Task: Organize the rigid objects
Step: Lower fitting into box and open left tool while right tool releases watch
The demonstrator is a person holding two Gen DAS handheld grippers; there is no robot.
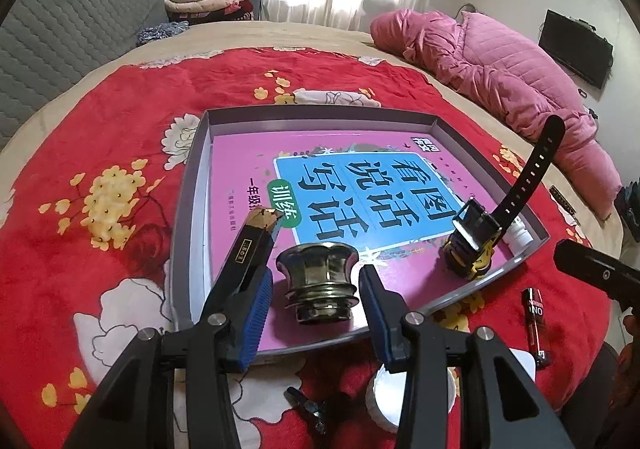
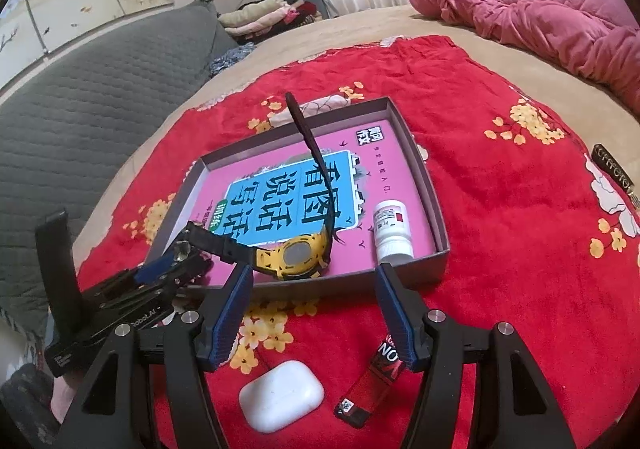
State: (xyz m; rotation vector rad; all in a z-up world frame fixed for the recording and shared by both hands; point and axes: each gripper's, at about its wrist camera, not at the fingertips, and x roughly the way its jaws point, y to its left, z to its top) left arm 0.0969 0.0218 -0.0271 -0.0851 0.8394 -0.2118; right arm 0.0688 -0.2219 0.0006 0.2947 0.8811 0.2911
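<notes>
1. The left gripper [image 1: 316, 293] has its jaws apart, one on each side of a metal knob [image 1: 318, 285]; there is a visible gap at both blue pads [image 1: 256, 313], so nothing is clamped.
2. The knob stands inside the shallow grey tray [image 1: 188, 209] at its near edge, resting on the pink book [image 1: 248, 161] that lines the tray floor.
3. A black-and-gold box [image 1: 256, 237] lies just to the left of the knob, near the tray's left wall, its gold end pointing toward the far edge.
4. The yellow watch [image 2: 298, 255] sits by the tray's near edge (its black strap curls up above the book), and a small white bottle [image 2: 390, 233] lies in the tray's near right corner.
5. The right gripper [image 2: 314, 313] hangs with its jaws wide apart and holds nothing, above the red floral blanket [image 2: 500, 229] just outside the tray's near wall.
6. On the blanket below it lie a white earbud case [image 2: 280, 395] and a red lighter [image 2: 376, 381], side by side and apart.
7. A white round lid [image 1: 384, 401] lies on the blanket under the left gripper.
</notes>
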